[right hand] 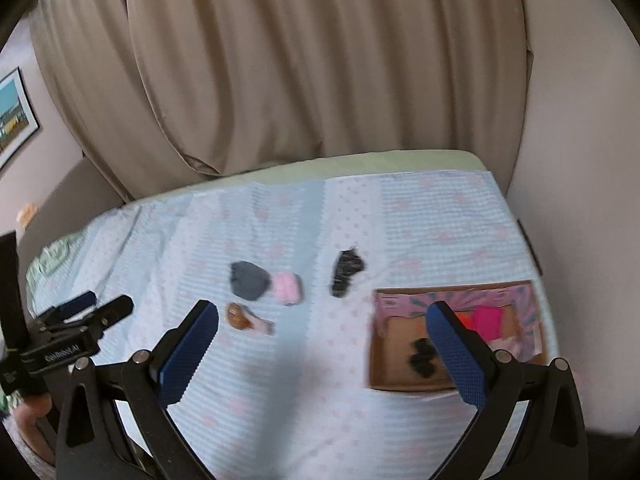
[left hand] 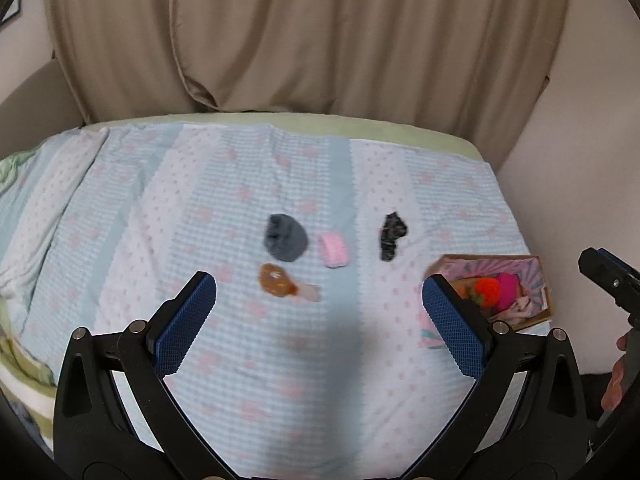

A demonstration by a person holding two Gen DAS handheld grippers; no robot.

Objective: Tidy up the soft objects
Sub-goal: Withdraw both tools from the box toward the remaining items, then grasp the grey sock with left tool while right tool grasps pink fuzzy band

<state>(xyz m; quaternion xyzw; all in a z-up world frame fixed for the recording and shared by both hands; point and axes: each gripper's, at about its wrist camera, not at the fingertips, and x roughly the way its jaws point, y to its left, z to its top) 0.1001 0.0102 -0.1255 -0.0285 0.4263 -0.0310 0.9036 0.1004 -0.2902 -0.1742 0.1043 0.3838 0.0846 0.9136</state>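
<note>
On the bed lie a grey soft lump [left hand: 286, 238] [right hand: 248, 276], a pink sponge [left hand: 334, 250] [right hand: 286, 288], an orange-brown drumstick toy [left hand: 280, 281] [right hand: 244, 317] and a black patterned cloth [left hand: 392, 234] [right hand: 346, 266]. A cardboard box [left hand: 532, 308] [right hand: 394, 364] at the right holds orange and pink soft items [left hand: 500, 286] and a black piece [right hand: 422, 356]. My left gripper [left hand: 318, 300] is open and empty above the bed, short of the drumstick. My right gripper [right hand: 324, 332] is open and empty, its right finger [right hand: 456, 352] over the box.
A pale blue blanket with pink dots [left hand: 200, 208] [right hand: 440, 220] covers the bed. Beige curtains [left hand: 300, 32] hang behind it and a wall [right hand: 580, 200] stands at the right. A framed picture [right hand: 12, 120] hangs at the left.
</note>
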